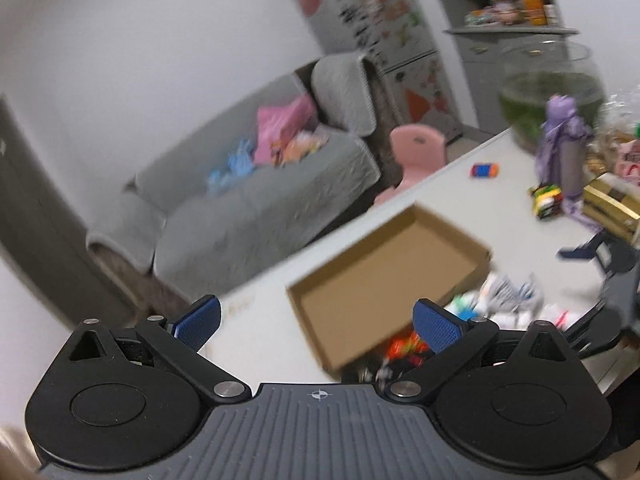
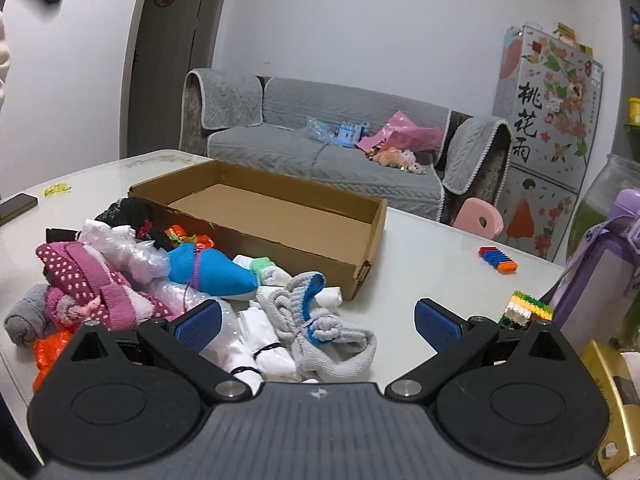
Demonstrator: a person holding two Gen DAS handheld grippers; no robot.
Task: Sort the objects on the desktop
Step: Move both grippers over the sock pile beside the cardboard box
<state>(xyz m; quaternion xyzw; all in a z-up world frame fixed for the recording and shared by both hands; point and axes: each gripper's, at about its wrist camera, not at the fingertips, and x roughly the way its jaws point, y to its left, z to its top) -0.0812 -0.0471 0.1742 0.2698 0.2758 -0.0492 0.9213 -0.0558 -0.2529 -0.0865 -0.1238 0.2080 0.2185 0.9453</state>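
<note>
An empty shallow cardboard box [image 2: 280,216] lies on the white table [image 2: 432,248]; it also shows, blurred, in the left wrist view [image 1: 384,280]. In front of it is a pile of rolled socks and cloth: a grey sock bundle [image 2: 324,336], a blue sock [image 2: 208,270], a pink dotted sock [image 2: 84,276] and white socks [image 2: 260,344]. My right gripper [image 2: 318,324] is open and empty, just above the grey bundle. My left gripper [image 1: 316,324] is open and empty, raised above the box's near edge. The right gripper [image 1: 612,276] shows in the left wrist view.
A purple bottle [image 2: 600,272], a glass jar [image 2: 604,196], a gold box [image 2: 616,400], a brick toy [image 2: 524,308] and a blue-orange toy [image 2: 498,260] stand at the table's right. A phone [image 2: 16,206] lies at the left edge. A grey sofa [image 2: 320,152] is behind.
</note>
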